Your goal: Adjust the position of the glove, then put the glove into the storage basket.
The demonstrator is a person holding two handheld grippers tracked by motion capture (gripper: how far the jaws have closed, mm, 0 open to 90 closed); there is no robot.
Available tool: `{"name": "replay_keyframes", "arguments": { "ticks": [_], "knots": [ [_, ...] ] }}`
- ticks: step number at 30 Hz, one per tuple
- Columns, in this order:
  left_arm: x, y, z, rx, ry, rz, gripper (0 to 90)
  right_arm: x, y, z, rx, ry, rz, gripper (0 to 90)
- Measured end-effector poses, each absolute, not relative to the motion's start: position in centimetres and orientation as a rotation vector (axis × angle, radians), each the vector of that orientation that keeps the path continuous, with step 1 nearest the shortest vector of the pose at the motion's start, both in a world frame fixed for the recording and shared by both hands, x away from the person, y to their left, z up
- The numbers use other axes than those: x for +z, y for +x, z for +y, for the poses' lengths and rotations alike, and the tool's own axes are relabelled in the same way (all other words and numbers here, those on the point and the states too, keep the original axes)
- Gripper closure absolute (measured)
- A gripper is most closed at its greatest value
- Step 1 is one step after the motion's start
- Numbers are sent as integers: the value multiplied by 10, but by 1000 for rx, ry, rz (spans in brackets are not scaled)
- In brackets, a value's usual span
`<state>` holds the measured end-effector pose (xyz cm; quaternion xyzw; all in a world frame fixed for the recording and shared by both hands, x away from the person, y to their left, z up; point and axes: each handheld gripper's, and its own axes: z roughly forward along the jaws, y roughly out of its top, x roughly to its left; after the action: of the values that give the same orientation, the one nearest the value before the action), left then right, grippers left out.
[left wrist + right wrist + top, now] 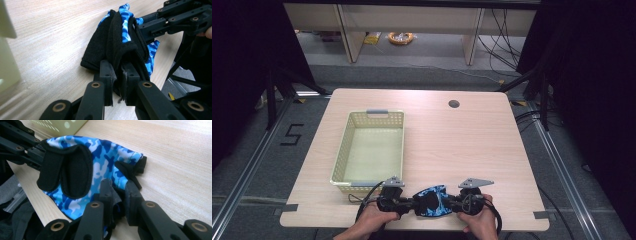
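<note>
Both grippers clamp the same camouflage glove, one at each end, and I read that as a two-handed hold meant to keep the fabric spread between them.

From the high view, my left gripper sits at about 9 o'clock of the glove and my right gripper at 3 o'clock, jaws pointing at each other. The glove lies at the near edge of the table, close to 6 o'clock of the tabletop. A pale yellow perforated basket stands just beyond at roughly 11 o'clock from the glove, which makes it my likely drop point. A round cable hole marks the far side of the light wood top. Around the table I see grey floor, dark curtains either side, floor rails, pale furniture legs at the back and a yellow cable reel at 12 o'clock.

Through the left gripper view, the jaws are pressed together on a black folded edge of the glove, pinching fabric between the pads. The right gripper reaches in from 2 o'clock. A corner of the basket shows at 9 o'clock.

Through the right gripper view, the jaws bite the blue patterned hem near a black tab; the black wrist strap folds over at 10 o'clock, where the left gripper holds on. The glove's lower edge hangs past the table lip here, so I judge a lift comes before any move toward the basket.
</note>
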<state>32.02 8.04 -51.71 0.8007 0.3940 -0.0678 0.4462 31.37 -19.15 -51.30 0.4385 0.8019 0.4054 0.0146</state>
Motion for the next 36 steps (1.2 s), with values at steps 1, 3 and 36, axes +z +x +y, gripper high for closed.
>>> {"name": "replay_keyframes", "arguments": {
  "ticks": [1, 3, 36],
  "knots": [
    [-517, 320, 81, -172, 1976, 980, 813, -513, 313, -191, 1267, 1364, 2496, 799],
    [-517, 321, 81, -167, 1980, 974, 815, -512, 312, -191, 1261, 1359, 2492, 801],
    [-474, 308, 92, -72, 1920, 861, 827, -474, 296, -194, 1507, 1298, 2374, 808]
  ]
}}
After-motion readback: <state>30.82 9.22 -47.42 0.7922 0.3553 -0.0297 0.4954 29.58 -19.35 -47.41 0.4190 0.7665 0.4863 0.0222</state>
